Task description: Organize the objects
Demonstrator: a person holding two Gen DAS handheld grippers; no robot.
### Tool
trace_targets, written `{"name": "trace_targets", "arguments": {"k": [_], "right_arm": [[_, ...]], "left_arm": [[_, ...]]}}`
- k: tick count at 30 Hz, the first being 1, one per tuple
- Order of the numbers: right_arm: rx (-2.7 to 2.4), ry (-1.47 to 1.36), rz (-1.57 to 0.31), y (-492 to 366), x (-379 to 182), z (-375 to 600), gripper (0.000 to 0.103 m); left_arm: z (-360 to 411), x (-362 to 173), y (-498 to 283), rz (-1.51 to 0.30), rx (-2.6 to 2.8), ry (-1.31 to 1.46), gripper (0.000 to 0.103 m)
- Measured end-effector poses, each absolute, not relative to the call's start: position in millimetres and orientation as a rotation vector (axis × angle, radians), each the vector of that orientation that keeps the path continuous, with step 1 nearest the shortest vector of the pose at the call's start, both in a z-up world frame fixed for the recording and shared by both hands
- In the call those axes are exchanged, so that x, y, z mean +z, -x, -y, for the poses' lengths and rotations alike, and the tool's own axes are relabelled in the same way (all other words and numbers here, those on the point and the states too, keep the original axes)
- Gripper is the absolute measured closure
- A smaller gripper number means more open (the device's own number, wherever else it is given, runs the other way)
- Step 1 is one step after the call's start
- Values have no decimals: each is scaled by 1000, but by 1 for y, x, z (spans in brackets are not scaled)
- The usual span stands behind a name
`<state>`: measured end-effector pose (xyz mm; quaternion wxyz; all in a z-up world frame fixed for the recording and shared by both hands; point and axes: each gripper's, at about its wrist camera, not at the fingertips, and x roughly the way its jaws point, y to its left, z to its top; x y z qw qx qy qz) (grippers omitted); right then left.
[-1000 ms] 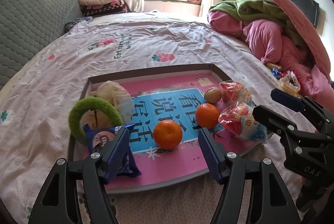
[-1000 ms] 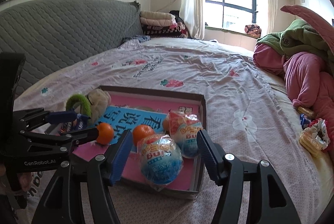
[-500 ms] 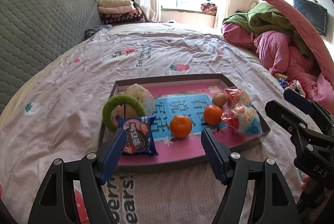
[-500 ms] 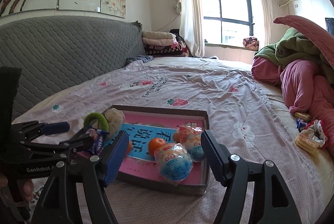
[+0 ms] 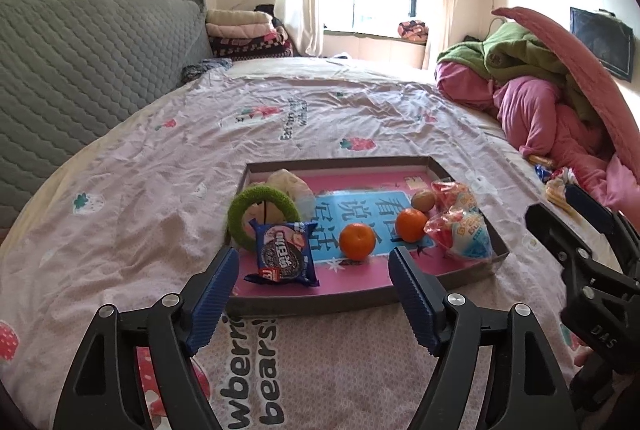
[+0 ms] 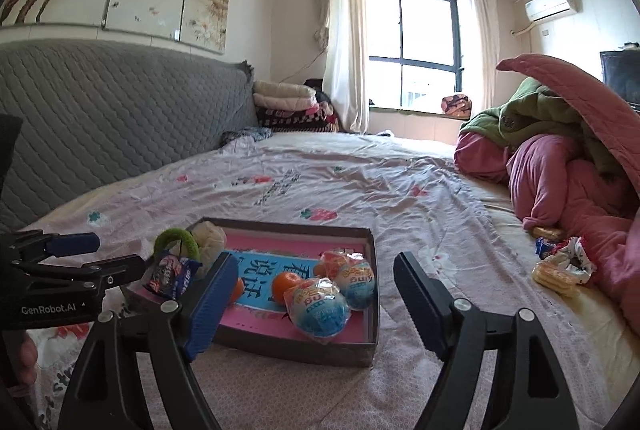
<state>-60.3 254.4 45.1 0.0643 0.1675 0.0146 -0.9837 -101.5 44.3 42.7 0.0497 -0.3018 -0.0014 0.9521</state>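
A shallow cardboard tray [image 5: 352,304] with a pink and blue liner lies on the bed; it also shows in the right wrist view [image 6: 368,294]. In it are a blue cookie packet [image 5: 284,256], a green ring [image 5: 262,209], a pale bag [image 5: 290,183], two oranges [image 5: 356,241] [image 5: 411,224], a brown fruit [image 5: 423,199] and two wrapped buns [image 5: 466,236] [image 6: 320,304]. My left gripper [image 5: 312,294] is open and empty, just short of the tray's near edge. My right gripper [image 6: 312,304] is open and empty, near the tray's right corner.
The bed sheet [image 5: 320,125] spreads around the tray. A pile of pink and green quilts [image 5: 552,97] lies at the right. Loose snack packets [image 6: 560,262] lie on the sheet at the right. A grey headboard [image 6: 100,117] runs along the left.
Both grippers have pulled back and risen away from the tray, which now looks smaller and farther. Both stay open and empty. The objects in the tray have not moved.
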Motion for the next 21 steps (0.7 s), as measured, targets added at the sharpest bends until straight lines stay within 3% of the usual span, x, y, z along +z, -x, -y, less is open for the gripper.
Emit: {"name": "trace_targets", "arguments": {"k": [21], "right_arm": [[-2964,-519,-19,33,49,-238,21]], "left_arm": [[-33,33,80,10,2955,958,24]]}}
